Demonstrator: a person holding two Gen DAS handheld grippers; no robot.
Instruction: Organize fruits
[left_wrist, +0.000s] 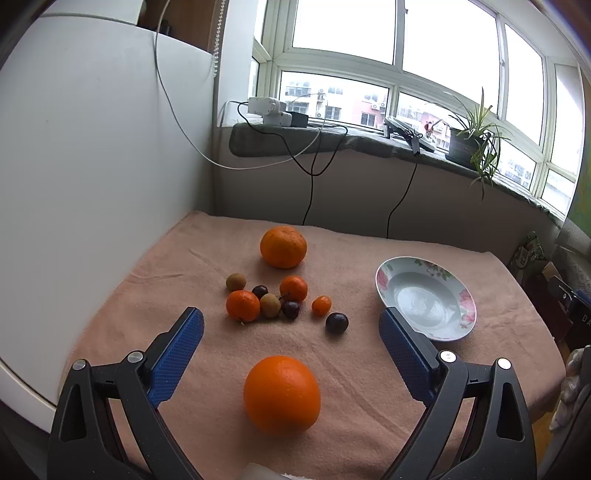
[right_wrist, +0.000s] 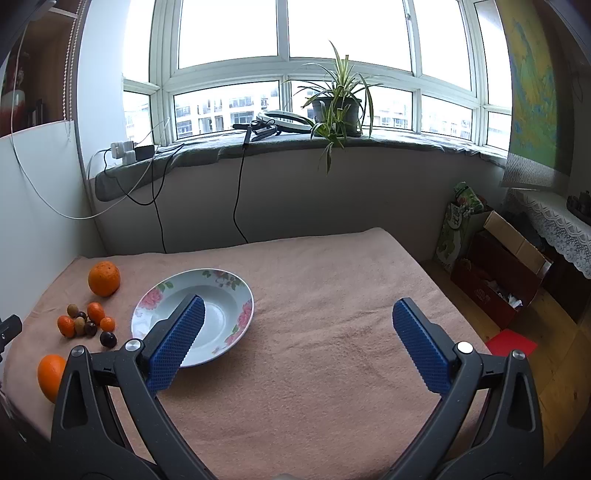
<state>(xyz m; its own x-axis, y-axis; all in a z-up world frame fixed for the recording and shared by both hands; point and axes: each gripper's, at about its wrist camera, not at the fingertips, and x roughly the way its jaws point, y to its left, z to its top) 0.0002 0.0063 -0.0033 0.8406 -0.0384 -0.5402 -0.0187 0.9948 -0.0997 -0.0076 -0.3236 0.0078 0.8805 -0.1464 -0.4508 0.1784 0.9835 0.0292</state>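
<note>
so, nothing picked yet

plainly the start of the job: the left gripper (left_wrist: 291, 325) hangs with its tongs spread wide and empty, and the right gripper (right_wrist: 299, 314) likewise, spread over bare cloth. taking the plate (left_wrist: 458, 325) as the landmark — it holds no fruit. nearest the camera, left of the plate, sits a big orange (left_wrist: 282, 394), lying between the left tongs but untouched. farther, still left of the plate, a cluster of small fruits (left_wrist: 273, 301); beyond that, a second large orange (left_wrist: 283, 246). next move, i'd judge: close on the near orange — it's round, so grip across its middle — and carry it right to the plate.
</note>
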